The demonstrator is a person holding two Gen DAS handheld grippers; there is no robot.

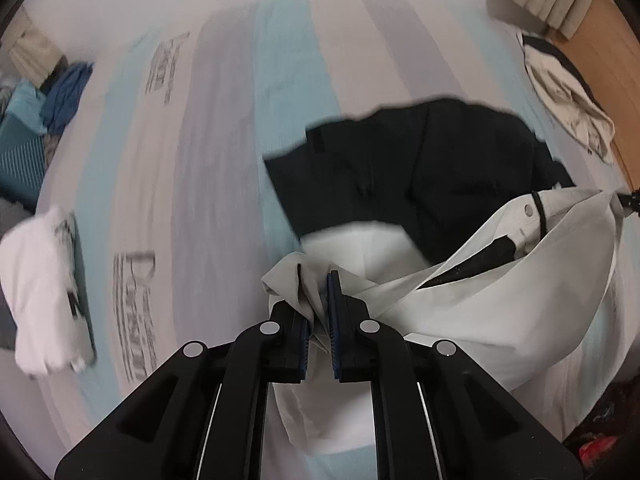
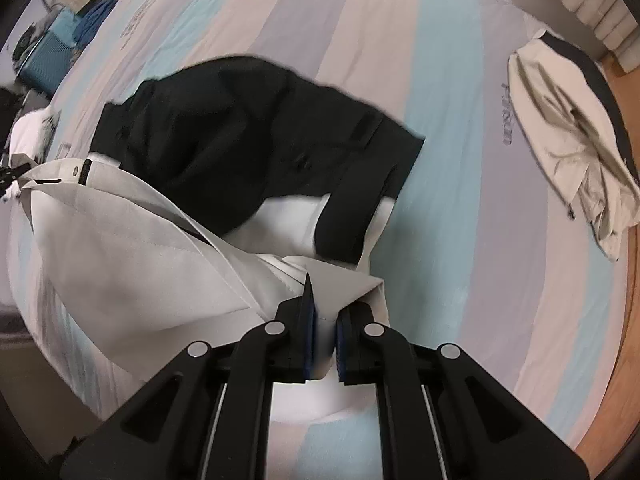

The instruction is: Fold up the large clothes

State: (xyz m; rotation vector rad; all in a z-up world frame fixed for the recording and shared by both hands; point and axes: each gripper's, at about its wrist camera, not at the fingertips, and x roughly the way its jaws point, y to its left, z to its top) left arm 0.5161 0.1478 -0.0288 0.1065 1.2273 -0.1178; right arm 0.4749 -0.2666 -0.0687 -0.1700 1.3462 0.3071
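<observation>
A large black-and-white jacket [image 1: 500, 280] lies partly lifted over a striped bed. Its black part [image 1: 420, 176] rests on the sheet; its white part is raised and stretched between my two grippers. My left gripper [image 1: 318, 300] is shut on a bunched white corner. My right gripper [image 2: 324, 312] is shut on another white edge of the jacket [image 2: 132, 264], whose black part [image 2: 240, 128] spreads beyond. A snap and black loop show on the white hem [image 1: 530, 210].
The bed sheet [image 1: 224, 140] has pale blue, grey and white stripes. A cream and dark garment [image 2: 568, 132] lies near the right edge by a wooden floor [image 2: 628, 280]. A folded white garment [image 1: 44, 292] lies at the left. Blue clutter [image 1: 36, 120] sits beyond the bed.
</observation>
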